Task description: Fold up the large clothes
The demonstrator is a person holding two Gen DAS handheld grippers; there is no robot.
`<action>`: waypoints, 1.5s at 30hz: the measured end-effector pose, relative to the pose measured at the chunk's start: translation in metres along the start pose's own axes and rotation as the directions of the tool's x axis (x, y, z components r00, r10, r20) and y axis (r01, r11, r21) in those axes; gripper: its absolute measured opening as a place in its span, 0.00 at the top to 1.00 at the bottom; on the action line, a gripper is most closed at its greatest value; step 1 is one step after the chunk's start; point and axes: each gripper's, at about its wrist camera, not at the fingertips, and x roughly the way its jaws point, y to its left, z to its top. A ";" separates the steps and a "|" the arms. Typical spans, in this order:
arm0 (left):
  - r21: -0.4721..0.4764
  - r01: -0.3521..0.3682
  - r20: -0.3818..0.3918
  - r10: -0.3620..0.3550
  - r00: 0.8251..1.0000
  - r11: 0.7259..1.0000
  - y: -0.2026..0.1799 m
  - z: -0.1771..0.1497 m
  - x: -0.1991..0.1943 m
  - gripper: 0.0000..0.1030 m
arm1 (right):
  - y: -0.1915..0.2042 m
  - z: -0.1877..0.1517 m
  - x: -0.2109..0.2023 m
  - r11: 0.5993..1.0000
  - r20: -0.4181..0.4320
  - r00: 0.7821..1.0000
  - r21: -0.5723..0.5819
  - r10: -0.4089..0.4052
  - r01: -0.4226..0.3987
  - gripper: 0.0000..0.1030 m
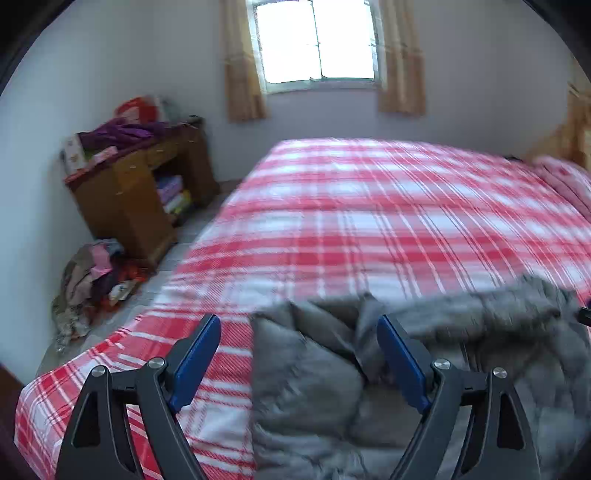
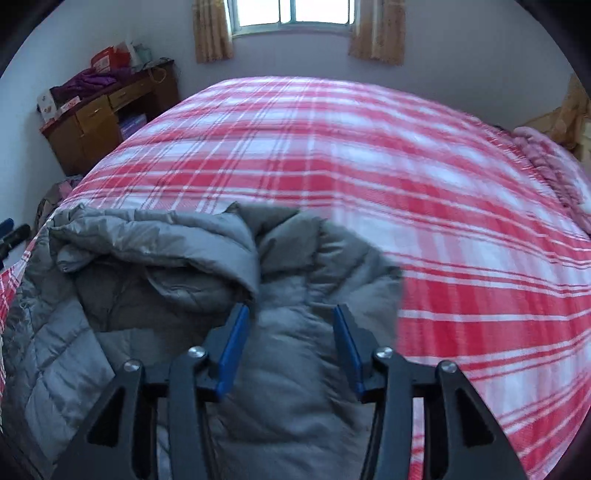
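Grey padded jacket (image 2: pixel 177 302) bunched at near edge of plaid bed (image 2: pixel 369 166) | left gripper (image 1: pixel 297 338) spread wide, holding nothing | right gripper (image 2: pixel 291 325) parted over jacket, apparently empty | wide bare bedspread beyond | desk (image 1: pixel 125 199) box print blurred, unreadable

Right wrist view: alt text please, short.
A grey puffer jacket lies rumpled at the near edge of a bed with a red and white plaid cover, and the open right gripper hovers over it, holding nothing. Behind are a wooden desk piled with clutter and a curtained window.
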 end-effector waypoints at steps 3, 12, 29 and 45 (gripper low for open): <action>-0.030 -0.035 -0.006 0.035 0.999 0.999 -0.013 0.017 0.011 0.16 | -0.002 0.012 -0.027 0.999 0.096 0.995 0.034 -0.021 0.018 0.49; 0.086 -0.112 -0.067 0.118 0.991 0.990 -0.077 -0.006 0.066 0.16 | 0.059 0.050 0.011 0.991 0.170 0.979 0.046 0.116 -0.126 0.46; 0.094 -0.108 -0.149 0.121 0.981 0.990 -0.077 -0.037 0.109 0.09 | 0.067 0.011 0.078 0.991 0.041 0.990 -0.007 0.135 -0.135 0.46; 0.132 -0.156 -0.129 0.173 0.976 0.979 -0.085 -0.040 0.109 0.07 | 0.074 0.010 0.082 0.996 0.034 0.996 -0.047 0.082 -0.080 0.46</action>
